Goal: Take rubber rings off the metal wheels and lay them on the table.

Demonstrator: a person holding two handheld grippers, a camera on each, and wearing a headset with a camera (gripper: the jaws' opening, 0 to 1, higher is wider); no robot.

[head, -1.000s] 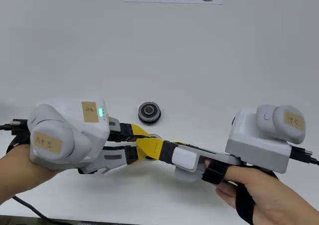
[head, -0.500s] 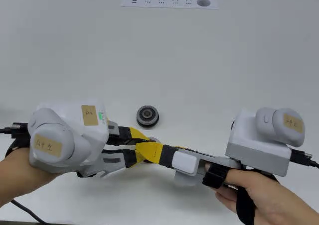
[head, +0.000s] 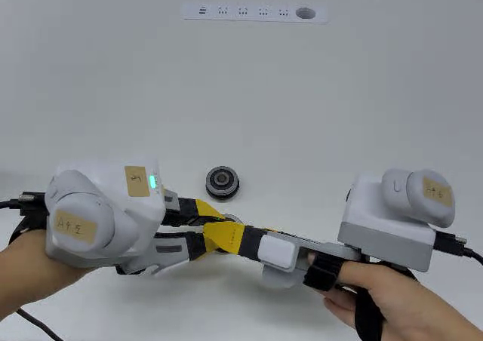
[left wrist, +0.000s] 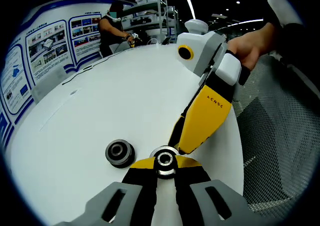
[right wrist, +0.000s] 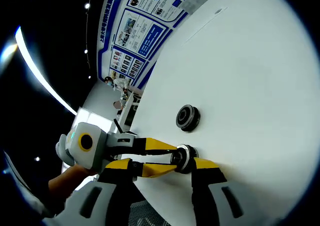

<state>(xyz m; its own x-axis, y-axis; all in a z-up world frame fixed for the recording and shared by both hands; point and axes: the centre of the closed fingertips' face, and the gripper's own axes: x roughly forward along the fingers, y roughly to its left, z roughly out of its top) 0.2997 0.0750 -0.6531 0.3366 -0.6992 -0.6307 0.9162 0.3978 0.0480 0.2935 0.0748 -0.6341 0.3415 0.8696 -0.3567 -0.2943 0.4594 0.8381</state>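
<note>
Jaws clamp one wheel (left wrist: 165, 162); second wheel (left wrist: 120, 152) lies beside.

"The left gripper (left wrist: 166, 166) has a glossy white plastic shell and matt yellow jaw tips, hasn't it?"

"Yes, same on the right gripper (right wrist: 185, 162), with tan paper labels (head: 136, 179) stuck on. The held wheel (left wrist: 165, 160) is bright polished metal. The loose wheel (head: 222, 182) wears a dull black rubber ring. The table (head: 317, 167) looks smooth, white, faintly sheened."

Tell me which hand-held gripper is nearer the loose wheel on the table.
Left, narrowly. The left hand-held gripper lies beside the loose wheel; the right hand-held gripper sits at the held wheel, slightly farther.
</note>
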